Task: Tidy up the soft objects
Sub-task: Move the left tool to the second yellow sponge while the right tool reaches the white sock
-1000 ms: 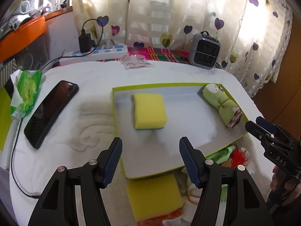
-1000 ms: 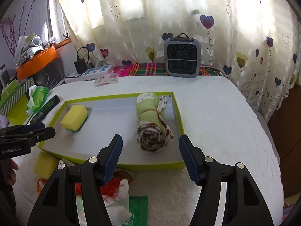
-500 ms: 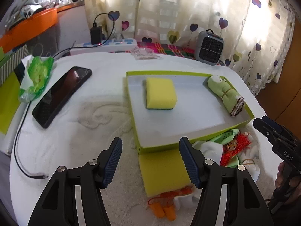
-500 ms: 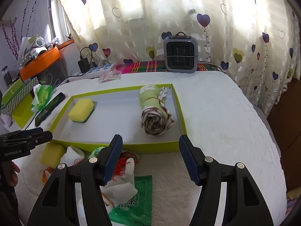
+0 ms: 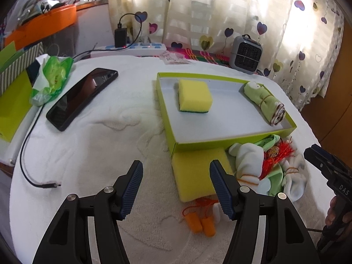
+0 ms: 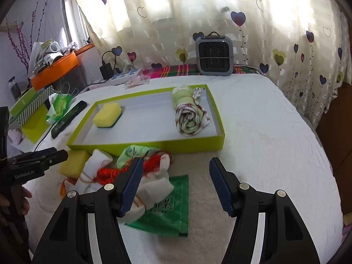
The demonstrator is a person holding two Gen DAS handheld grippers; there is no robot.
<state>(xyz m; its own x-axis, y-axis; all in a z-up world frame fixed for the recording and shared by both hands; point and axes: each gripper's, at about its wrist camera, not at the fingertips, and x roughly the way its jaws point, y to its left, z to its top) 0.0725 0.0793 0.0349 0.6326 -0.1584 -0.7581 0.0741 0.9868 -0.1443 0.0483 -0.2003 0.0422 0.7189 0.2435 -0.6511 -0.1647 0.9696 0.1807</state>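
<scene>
Two pairs of tongs hang over a bench covered in white towelling, both with jaws spread wide and nothing between them. At the far left lie a green tissue pack [image 5: 51, 78] and a dark phone [image 5: 82, 98], with a black cable [image 5: 28, 160] trailing toward the near edge. The left tongs [image 5: 176, 190] hover above bare towel, just left of a loose yellow sponge [image 5: 198, 173] that lies against the near wall of a lime-green tray [image 5: 167, 118]. Orange earplugs [image 5: 201, 224] on a cord lie just in front of that sponge. Inside the tray, a yellow sponge with a green base [image 5: 194, 95] sits toward the left end, and a rolled green cloth [image 5: 265, 102] tied with a band lies along the right wall. Right of the loose sponge, outside the tray, is a heap of white and green socks [image 5: 253, 167] tangled with red-orange thread [image 5: 278, 156]. The right tongs [image 6: 175, 187] hover near this heap, their left finger [image 6: 132, 184] in front of it, above a flat green packet [image 6: 169, 206]. A small grey fan [image 6: 214, 54] stands at the back by the heart-print curtain [image 6: 154, 11].
</scene>
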